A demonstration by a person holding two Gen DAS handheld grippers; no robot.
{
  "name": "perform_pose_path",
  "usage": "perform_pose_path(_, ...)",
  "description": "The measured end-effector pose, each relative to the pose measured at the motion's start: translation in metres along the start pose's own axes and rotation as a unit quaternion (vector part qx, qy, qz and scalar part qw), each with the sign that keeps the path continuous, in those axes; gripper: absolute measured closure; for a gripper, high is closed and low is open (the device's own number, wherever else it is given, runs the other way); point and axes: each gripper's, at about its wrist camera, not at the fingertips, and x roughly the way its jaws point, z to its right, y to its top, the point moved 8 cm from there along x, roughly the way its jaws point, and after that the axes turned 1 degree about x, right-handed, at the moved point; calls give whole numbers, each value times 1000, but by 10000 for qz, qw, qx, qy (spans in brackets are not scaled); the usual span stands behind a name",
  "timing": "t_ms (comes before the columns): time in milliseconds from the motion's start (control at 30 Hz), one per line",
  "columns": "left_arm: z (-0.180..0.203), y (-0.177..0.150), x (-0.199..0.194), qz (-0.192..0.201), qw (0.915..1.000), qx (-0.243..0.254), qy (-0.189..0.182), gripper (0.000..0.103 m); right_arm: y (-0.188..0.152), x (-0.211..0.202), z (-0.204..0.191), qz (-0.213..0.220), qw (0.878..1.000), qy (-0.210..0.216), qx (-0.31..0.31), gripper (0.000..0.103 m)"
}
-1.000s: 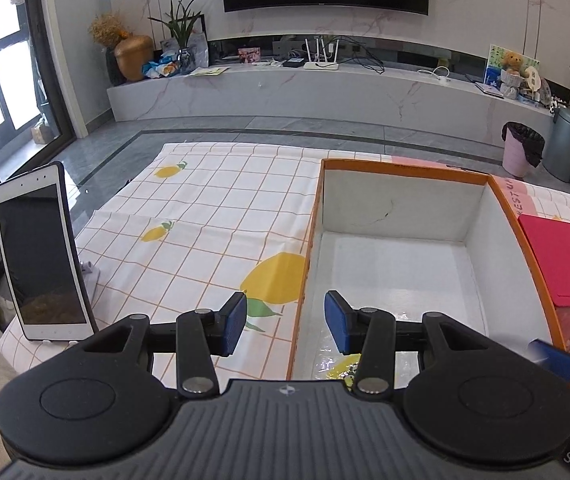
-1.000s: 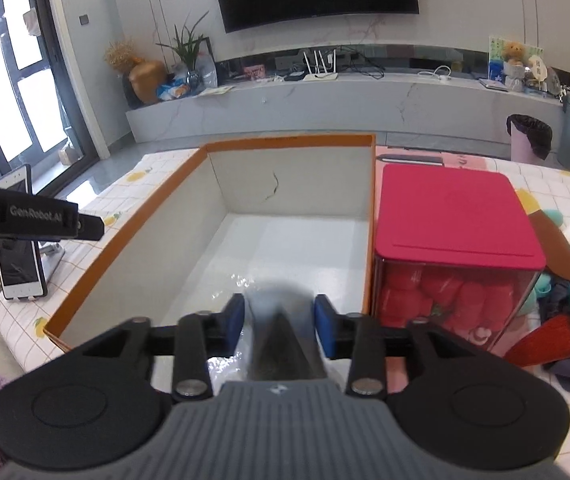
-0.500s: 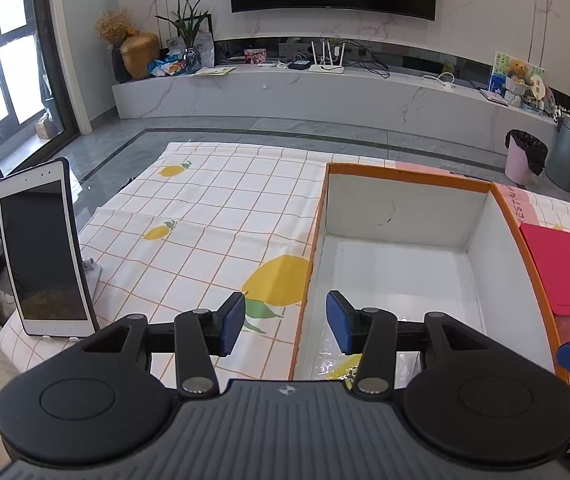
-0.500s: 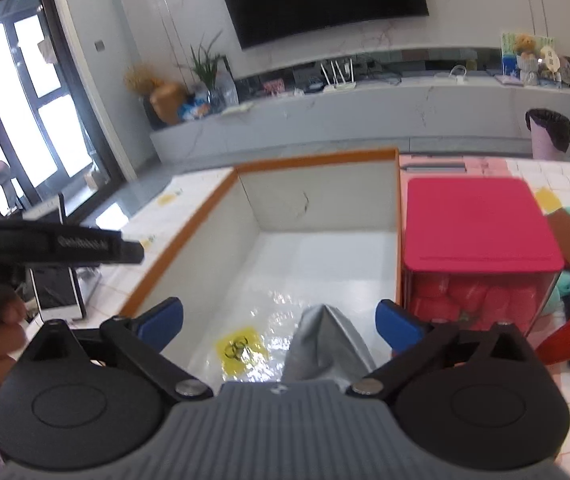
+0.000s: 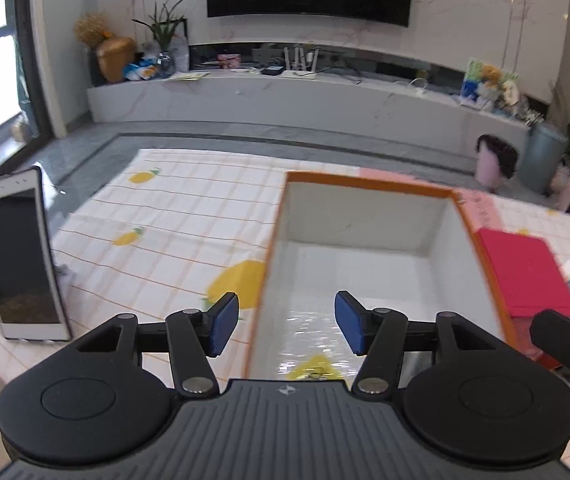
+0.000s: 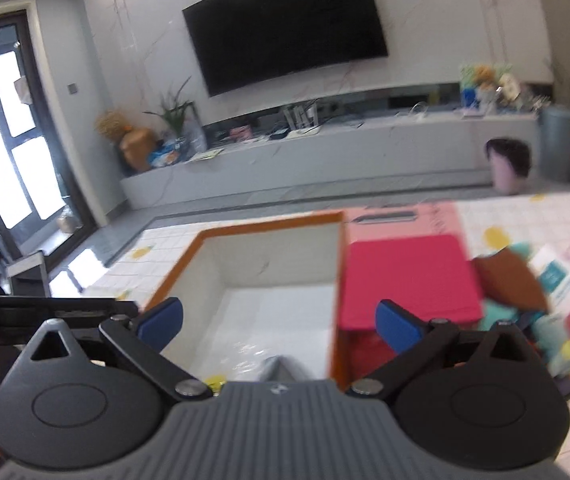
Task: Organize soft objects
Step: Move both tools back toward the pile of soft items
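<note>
Blur and cut-offs

Grey cloth (image 6: 281,368) mostly hidden behind gripper body at 6 o'clock; soft pile (image 6: 541,312) at 3 o'clock blurred.

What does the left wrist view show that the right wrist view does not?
Only the left wrist view shows the face of the white tablet standing upright at the table's left edge, and the open left hand-held gripper. Only the right wrist view shows the pile of soft toys, the grey item in the box, and the wide-open right hand-held gripper. Both show the orange-rimmed box and the red-lidded container.
</note>
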Motion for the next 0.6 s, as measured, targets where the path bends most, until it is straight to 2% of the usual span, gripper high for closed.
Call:
perform_pose_path(67,5,1,-3,-24,9998,-58,-214,36,8,-4,14,-8,9998,-171,-36,3)
perform_pose_path(233,19,6,-18,163,9981,-9,-589,34,47,-41,69,523,9957,-741,182,2)
perform_pose_path(400,41,11,-38,498,9932,186,-1039,28,81,-88,133,843,9853,-1427,410,2)
perform_pose_path(500,60,14,-49,581,9885,214,-1381,18,89,-105,169,820,9833,-1465,702,2)
perform_pose_path(600,83,14,-57,667,9802,386,-1822,14,87,-108,206,661,9797,-1690,852,2)
